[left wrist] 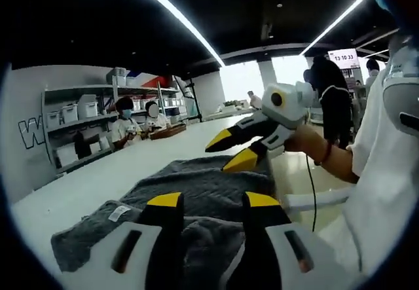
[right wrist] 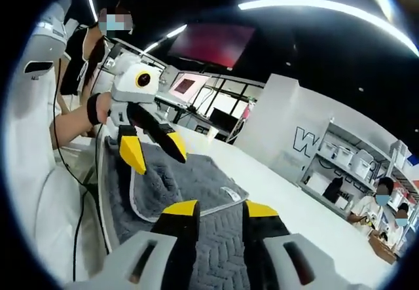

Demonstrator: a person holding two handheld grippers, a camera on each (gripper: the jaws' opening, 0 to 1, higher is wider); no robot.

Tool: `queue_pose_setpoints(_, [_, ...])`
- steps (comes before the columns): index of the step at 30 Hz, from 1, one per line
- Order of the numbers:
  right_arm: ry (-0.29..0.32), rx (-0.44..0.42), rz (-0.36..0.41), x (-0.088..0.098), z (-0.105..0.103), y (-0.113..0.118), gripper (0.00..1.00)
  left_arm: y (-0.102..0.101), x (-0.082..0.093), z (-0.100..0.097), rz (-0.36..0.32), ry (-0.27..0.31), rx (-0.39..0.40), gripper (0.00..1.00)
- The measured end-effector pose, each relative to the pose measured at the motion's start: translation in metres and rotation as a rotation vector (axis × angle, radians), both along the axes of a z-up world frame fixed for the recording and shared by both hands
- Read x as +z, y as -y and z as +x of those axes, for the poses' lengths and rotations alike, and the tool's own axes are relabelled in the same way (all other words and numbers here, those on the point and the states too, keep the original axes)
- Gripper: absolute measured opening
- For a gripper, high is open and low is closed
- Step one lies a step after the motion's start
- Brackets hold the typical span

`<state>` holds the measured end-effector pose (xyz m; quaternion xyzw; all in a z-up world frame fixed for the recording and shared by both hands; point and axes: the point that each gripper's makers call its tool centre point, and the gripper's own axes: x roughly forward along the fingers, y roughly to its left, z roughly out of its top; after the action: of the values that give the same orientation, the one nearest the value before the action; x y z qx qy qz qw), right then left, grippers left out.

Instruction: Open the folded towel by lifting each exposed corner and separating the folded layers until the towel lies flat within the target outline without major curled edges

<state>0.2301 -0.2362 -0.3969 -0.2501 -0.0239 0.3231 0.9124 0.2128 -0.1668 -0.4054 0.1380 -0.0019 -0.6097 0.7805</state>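
Observation:
A dark grey towel [left wrist: 196, 179] lies rumpled on the white table [left wrist: 98, 179], with a small white label [left wrist: 119, 213] near its close corner. My left gripper [left wrist: 213, 201] hovers open just above the towel's near part, nothing between its jaws. My right gripper [left wrist: 230, 150] hangs open over the towel's far side, held by a hand [left wrist: 308, 139]. In the right gripper view the towel [right wrist: 196, 172] shows a folded-over layer with a pale edge and the label [right wrist: 230, 193]. There my right gripper [right wrist: 221, 209] is open above it, and the left gripper [right wrist: 154, 150] is open beyond, over the fold.
A person in white [left wrist: 386, 172] stands at the table's edge, with a cable [left wrist: 311, 192] hanging there. Shelves with white boxes [left wrist: 72, 116] line the wall. People [left wrist: 124, 126] sit at the table's far end. Bare table [right wrist: 294, 205] runs beside the towel.

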Motion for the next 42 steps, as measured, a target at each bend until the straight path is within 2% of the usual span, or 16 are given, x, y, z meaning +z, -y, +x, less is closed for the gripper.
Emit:
queue_pose_setpoints(3, [0.002,0.004,0.004,0.002,0.002,-0.002,0.2,0.002,-0.002,-0.004,-0.004,0.006,-0.016,0.34])
queue_pose_setpoints(5, [0.003,0.013,-0.007,0.002,0.004,-0.005,0.2,0.004,-0.01,-0.011,0.03,-0.004,-0.045,0.33])
queue_pose_setpoints(7, [0.001,0.019,-0.004,0.003,0.006,-0.007,0.21,0.005,-0.016,-0.014,0.071,0.018,-0.06,0.33])
queue_pose_setpoints(12, [0.0,0.037,-0.015,0.004,0.009,-0.014,0.2,0.005,-0.02,-0.019,0.076,0.027,-0.071,0.35])
queue_pose_setpoints(16, [0.005,0.046,-0.018,0.005,0.009,-0.017,0.2,0.004,-0.029,-0.026,0.129,0.051,-0.099,0.36])
queue_pose_setpoints(19, [0.006,0.049,-0.017,0.006,0.009,-0.019,0.2,0.005,-0.033,-0.028,0.143,0.054,-0.107,0.36])
queue_pose_setpoints(22, [0.008,0.05,-0.019,0.006,0.009,-0.02,0.2,0.006,-0.041,-0.026,0.152,0.038,-0.115,0.36])
queue_pose_setpoints(26, [0.008,0.055,-0.019,0.006,0.009,-0.022,0.19,0.004,-0.049,-0.022,0.202,0.06,-0.093,0.36])
queue_pose_setpoints(30, [0.006,0.053,-0.016,0.007,0.011,-0.022,0.19,0.006,-0.05,-0.02,0.193,0.044,-0.088,0.35])
queue_pose_setpoints(38, [0.012,0.061,-0.027,0.008,0.01,-0.027,0.19,0.006,-0.059,-0.011,0.228,0.055,-0.053,0.31])
queue_pose_setpoints(42, [0.012,0.059,-0.028,0.009,0.012,-0.027,0.18,0.006,-0.059,-0.008,0.222,0.05,-0.037,0.25])
